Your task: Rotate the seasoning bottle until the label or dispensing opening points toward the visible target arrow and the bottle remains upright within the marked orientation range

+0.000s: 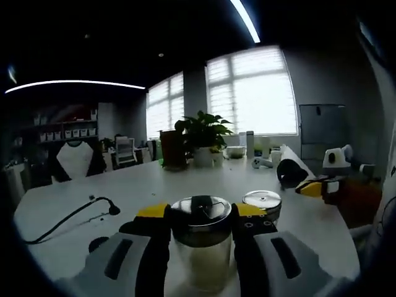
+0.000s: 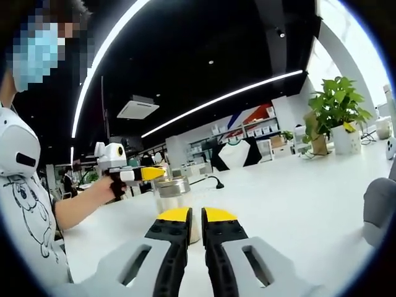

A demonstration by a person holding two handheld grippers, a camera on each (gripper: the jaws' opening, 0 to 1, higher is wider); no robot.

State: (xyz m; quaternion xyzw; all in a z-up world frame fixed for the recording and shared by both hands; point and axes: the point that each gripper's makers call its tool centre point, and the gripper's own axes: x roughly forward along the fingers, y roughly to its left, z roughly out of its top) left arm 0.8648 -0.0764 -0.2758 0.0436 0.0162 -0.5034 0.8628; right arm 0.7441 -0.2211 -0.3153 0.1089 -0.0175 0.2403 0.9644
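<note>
1. Desk: broad white top, carrying everything below; it runs out ahead of both hand-held grippers.
2. Person: at the left of the right gripper view, in a printed white shirt, a hand stretched forward over the desk.
3. Potted plant: far across the desk, straight ahead of the left hand-held gripper, near the windows; in the right gripper view it stands well off to the upper right.
4. Left hand-held gripper: black jaws with yellow tips, clamped on the seasoning bottle, one jaw against each side of it. In the right gripper view it comes in from the left, yellow tip at the bottle's lid.
5. Right hand-held gripper: jaws drawn together with only a thin slit between the yellow tips, grasping nothing. It sits just in front of the bottle.
6. Seasoning bottle: clear glass jar, shiny metal lid with dark centre, upright on the desk between the left jaws.
7. Black cable: curls on the desk to the left of the left hand-held gripper.
8. Second round metal lid: just right of and beyond the gripped bottle.
</note>
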